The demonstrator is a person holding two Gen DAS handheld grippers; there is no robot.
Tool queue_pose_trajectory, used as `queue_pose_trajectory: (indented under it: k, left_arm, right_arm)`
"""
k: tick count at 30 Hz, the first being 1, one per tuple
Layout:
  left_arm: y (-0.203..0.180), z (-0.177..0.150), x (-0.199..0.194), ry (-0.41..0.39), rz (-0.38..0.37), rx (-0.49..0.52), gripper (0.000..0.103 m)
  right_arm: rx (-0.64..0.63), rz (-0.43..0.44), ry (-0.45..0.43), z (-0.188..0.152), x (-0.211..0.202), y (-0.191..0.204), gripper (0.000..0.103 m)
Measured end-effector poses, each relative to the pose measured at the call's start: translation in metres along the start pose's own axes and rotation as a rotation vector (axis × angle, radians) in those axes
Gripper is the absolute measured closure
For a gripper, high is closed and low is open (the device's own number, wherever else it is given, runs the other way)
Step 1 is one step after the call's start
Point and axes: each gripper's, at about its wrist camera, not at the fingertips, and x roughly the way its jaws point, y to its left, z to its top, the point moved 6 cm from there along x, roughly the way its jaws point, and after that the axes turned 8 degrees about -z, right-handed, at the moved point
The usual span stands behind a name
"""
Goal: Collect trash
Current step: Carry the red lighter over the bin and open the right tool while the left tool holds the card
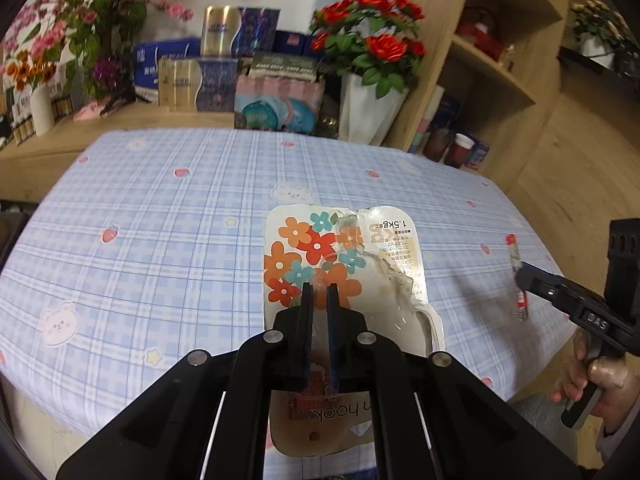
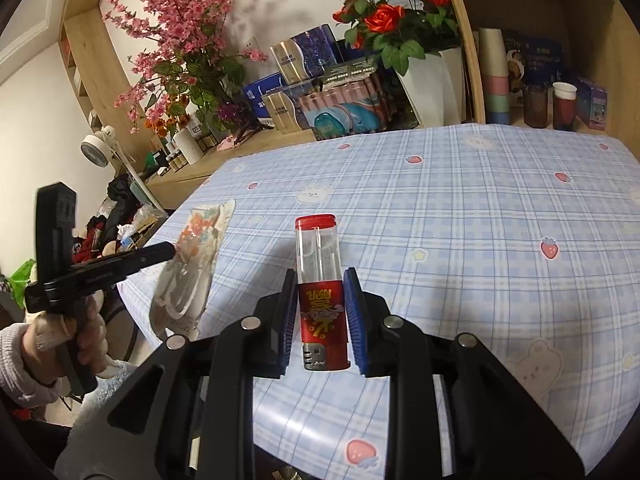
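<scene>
My left gripper (image 1: 319,293) is shut on a flat hook package (image 1: 340,264) printed with orange, red and teal flowers, held above the checked tablecloth (image 1: 160,216). The same package (image 2: 192,264) shows at the left of the right wrist view, pinched by the left gripper (image 2: 170,251) in a hand. My right gripper (image 2: 319,280) is shut on a red and clear lighter (image 2: 322,296), its red cap pointing away from me. That lighter (image 1: 517,276) also appears edge-on at the right of the left wrist view, in the right gripper (image 1: 522,276).
The table (image 2: 480,208) carries a blue plaid cloth with strawberries and bunnies. Behind it stand boxes (image 1: 224,64), a pot of red roses (image 1: 372,52), pink blossoms (image 2: 180,24) and a wooden shelf (image 1: 500,60) with cups. A cluttered pile (image 2: 120,224) lies past the table's left edge.
</scene>
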Motion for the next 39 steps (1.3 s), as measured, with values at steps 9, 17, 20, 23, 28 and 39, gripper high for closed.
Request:
queue_pose_trajectory:
  k: [9, 17, 20, 23, 28, 39]
  left_arm:
    - [-0.024, -0.012, -0.05, -0.051, -0.027, 0.024, 0.096]
    - [-0.034, -0.027, -0.087, -0.089, -0.039, 0.029, 0.096]
    - [-0.035, -0.037, -0.099, -0.098, -0.041, 0.02, 0.096]
    - [-0.033, -0.044, -0.109, -0.107, -0.042, 0.01, 0.096]
    - [-0.031, -0.061, -0.124, -0.122, -0.038, 0.0, 0.096]
    - [-0.024, -0.082, -0.142, -0.143, -0.02, -0.029, 0.096]
  right_arm:
    - [-0.027, -0.008, -0.016, -0.017, -0.029, 0.024, 0.076]
    - [-0.03, -0.002, -0.002, -0.043, -0.048, 0.039, 0.076]
    - [-0.046, -0.002, 0.018, -0.058, -0.051, 0.044, 0.076]
    - [-0.071, -0.013, 0.048, -0.079, -0.051, 0.051, 0.076]
    - [-0.111, -0.025, 0.125, -0.12, -0.044, 0.06, 0.076]
    - [-0.13, -0.023, 0.231, -0.16, -0.034, 0.075, 0.076]
